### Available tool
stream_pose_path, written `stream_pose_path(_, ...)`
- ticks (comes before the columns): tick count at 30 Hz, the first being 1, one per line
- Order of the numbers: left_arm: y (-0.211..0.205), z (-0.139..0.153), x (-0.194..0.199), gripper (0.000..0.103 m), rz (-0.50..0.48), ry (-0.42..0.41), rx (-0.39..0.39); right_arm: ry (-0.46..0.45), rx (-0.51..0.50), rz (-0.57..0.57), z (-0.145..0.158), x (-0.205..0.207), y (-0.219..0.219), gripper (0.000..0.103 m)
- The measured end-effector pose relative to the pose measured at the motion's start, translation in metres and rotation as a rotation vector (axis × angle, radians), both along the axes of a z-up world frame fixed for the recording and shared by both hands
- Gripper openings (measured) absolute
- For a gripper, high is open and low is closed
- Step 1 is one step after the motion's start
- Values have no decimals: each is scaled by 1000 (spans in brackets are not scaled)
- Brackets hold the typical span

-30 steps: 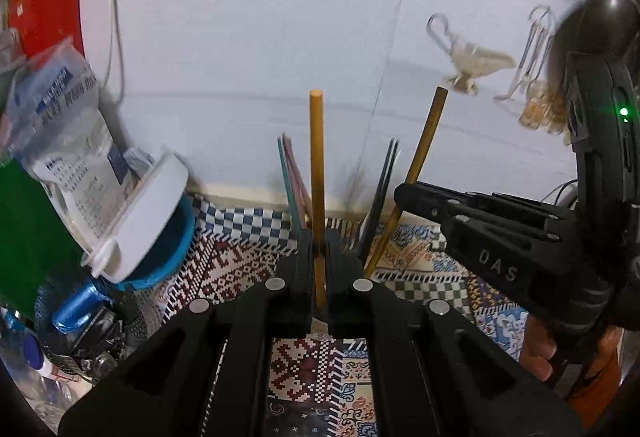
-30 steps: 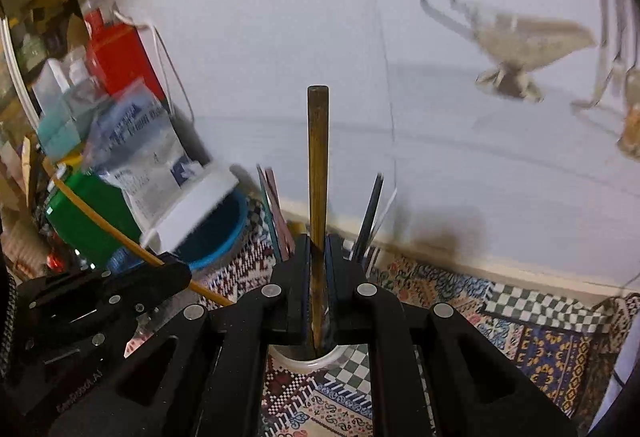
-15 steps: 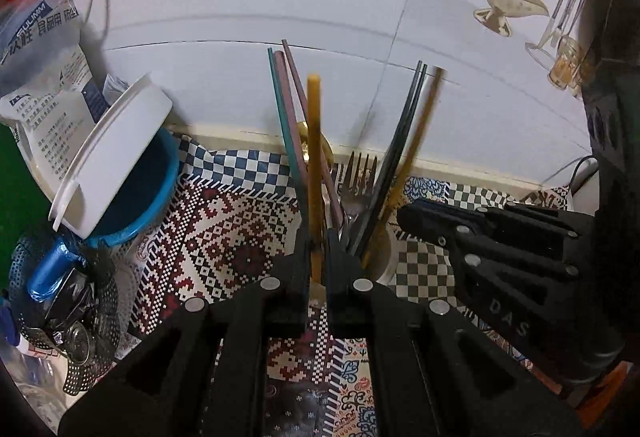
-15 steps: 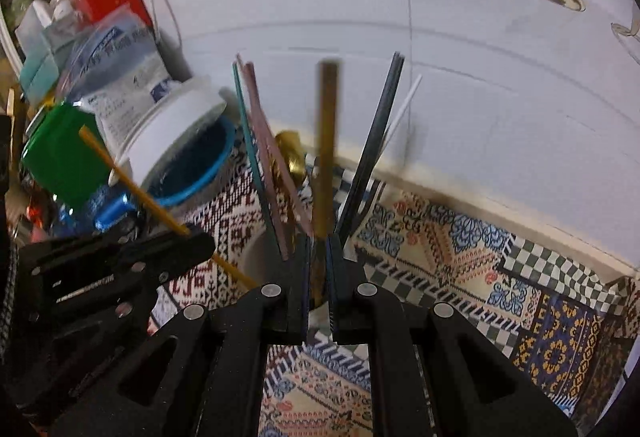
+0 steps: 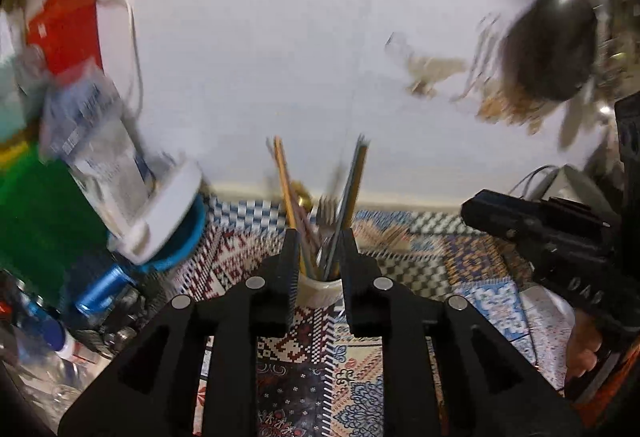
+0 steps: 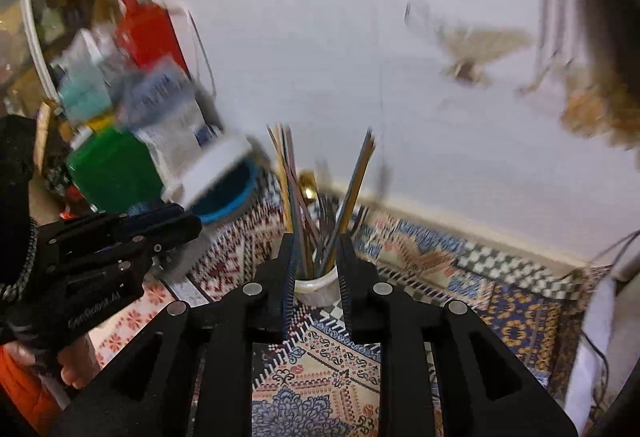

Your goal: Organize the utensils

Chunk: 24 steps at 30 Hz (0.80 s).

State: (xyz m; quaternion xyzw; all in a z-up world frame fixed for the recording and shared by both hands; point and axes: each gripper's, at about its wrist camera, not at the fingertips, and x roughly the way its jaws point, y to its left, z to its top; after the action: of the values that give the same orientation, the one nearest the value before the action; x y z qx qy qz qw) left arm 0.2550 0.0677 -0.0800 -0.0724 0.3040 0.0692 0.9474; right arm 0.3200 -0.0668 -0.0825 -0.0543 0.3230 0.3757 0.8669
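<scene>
Both jaws are seen spread and empty: left gripper and right gripper are held before the cup; the chopsticks are stood inside it, leaning on its rim, so upright storage appears served.

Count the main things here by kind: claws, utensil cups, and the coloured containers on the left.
Claws: 2, the left claw and the right claw, both open
White utensil cup: 1
Blue tub: 1
Green container: 1
Total: 5
</scene>
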Motion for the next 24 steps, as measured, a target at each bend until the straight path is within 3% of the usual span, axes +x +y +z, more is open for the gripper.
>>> stream_pose_path(3, -14, 31, -36, 19, -18, -97, 47, -82, 70, -24, 34, -32, -23, 18)
stream_pose_path(6, -27, 60, -76, 26, -35, -205, 89, -163, 133, -48, 64, -67, -44, 18)
stream_pose_path(12, -51, 96, -147, 39, -81, -360, 122, -282, 206, -55, 97, -131, -67, 19)
stream_pose_path(14, -55, 102, -167, 46, -87, -392, 123, -305, 216, -53, 100, -147, -70, 30)
stream_pose_path(16, -60, 106, -183, 61, -91, -411, 126, -328, 224, -55, 103, -162, -72, 39)
stream_pose_path(19, -62, 109, -207, 73, -91, -444, 137, -360, 227, -69, 103, -181, -73, 56)
stream_pose_path(21, -63, 109, -220, 87, -98, -458, 138, -373, 232, -78, 104, -189, -74, 65)
stream_pose_path(24, -62, 109, -235, 94, -87, -472, 138, -389, 239, -101, 104, -203, -77, 80)
